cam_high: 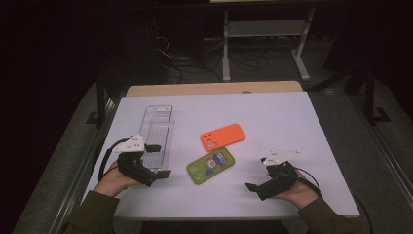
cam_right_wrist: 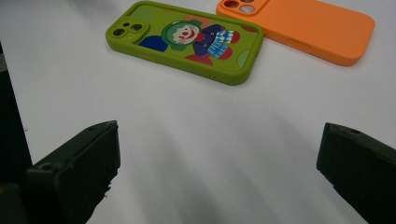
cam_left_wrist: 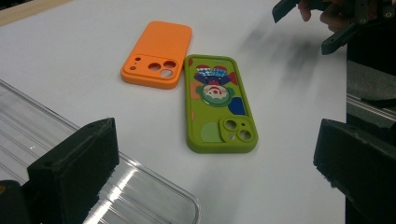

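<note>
Worktop: white sheet, wood strip showing along the far edge.

Clear tray: long, see-through plastic, lying lengthwise near the left edge, one short end toward the far edge, the other toward me. In my left tool's view its ribbed near corner sits under my left jaw.

Orange case: flat, back up, about mid-worktop, just right of the tray. Camera cut-outs at its left end in the high view.

Green case: flat, back up, clown print, just nearer me than the orange case; the two corners lie close, and I cannot tell if they touch. It lies between my two tools.

My left tool: at the near left, beside the tray's near end, jaws spread wide, nothing between them.

My right tool: near the near right corner, jaws spread wide, bare sheet between them; it faces the green case, with the orange case behind that.
</note>
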`<state>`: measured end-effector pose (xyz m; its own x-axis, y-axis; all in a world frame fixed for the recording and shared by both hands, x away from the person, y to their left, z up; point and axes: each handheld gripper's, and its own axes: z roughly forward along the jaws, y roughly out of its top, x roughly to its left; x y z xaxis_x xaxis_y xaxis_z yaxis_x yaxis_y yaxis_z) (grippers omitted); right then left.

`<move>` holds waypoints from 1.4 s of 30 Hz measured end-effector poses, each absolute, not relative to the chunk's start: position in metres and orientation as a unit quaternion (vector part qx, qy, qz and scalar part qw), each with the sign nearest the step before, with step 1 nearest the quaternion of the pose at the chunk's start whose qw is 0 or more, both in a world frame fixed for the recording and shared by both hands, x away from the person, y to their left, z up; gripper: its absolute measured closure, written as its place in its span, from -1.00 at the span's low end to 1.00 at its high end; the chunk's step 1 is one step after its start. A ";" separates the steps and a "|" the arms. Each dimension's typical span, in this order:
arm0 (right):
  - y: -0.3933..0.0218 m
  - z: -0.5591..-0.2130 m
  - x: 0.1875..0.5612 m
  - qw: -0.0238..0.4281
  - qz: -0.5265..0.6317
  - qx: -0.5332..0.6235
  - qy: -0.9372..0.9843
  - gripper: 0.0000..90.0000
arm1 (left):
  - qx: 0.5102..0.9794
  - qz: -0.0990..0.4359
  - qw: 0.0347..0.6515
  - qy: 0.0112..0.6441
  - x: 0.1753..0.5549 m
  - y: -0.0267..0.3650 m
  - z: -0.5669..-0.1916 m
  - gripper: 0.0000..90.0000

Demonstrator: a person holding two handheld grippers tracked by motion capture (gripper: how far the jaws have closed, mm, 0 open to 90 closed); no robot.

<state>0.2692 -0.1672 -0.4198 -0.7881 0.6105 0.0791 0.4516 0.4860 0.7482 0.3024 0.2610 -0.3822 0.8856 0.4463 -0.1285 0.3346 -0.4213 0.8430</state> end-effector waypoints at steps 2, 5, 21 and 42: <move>-0.167 -0.420 0.270 0.099 0.401 0.311 0.856 -1.00 | 0.842 0.059 0.484 0.231 0.303 0.261 -0.383 -1.00; -0.168 -0.420 0.270 0.099 0.401 0.311 0.856 -1.00 | 0.843 0.059 0.481 0.233 0.303 0.260 -0.382 -1.00; -0.168 -0.420 0.271 0.094 0.402 0.316 0.854 -1.00 | 0.847 0.053 0.477 0.228 0.306 0.255 -0.381 -1.00; -0.169 -0.419 0.272 0.094 0.407 0.319 0.851 -1.00 | 0.845 0.049 0.481 0.229 0.323 0.237 -0.368 -0.99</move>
